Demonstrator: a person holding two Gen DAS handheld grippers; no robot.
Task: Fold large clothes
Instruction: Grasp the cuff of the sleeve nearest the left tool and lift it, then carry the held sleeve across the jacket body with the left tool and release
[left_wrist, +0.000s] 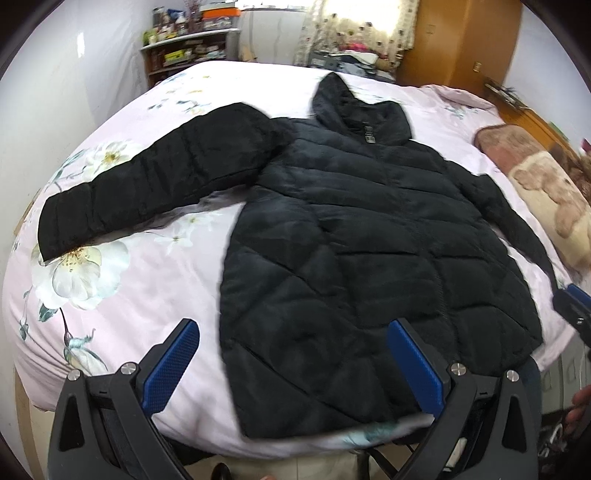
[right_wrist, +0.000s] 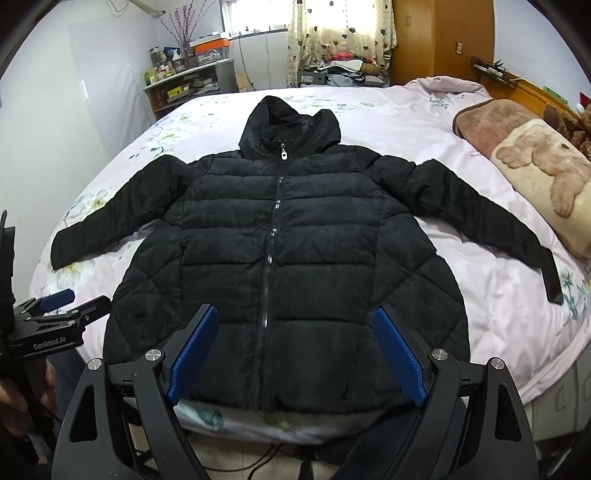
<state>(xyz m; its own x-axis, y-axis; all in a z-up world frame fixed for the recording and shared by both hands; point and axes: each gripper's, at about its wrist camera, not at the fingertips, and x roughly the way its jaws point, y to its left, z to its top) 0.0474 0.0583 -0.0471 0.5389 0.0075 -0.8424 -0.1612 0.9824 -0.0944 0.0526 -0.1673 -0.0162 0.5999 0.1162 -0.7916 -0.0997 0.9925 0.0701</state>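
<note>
Jacket (right_wrist: 280, 258) lies spread, zipped, on bed (right_wrist: 480, 314).

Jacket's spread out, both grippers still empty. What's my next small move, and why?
Probably bring the left gripper out to the cuff of the left-hand sleeve and pinch it, to fold that sleeve across the chest. The jacket lies flat on the bed, zipped, front up, sleeves spread wide. Both the left and the right gripper are open and hold nothing.
</note>
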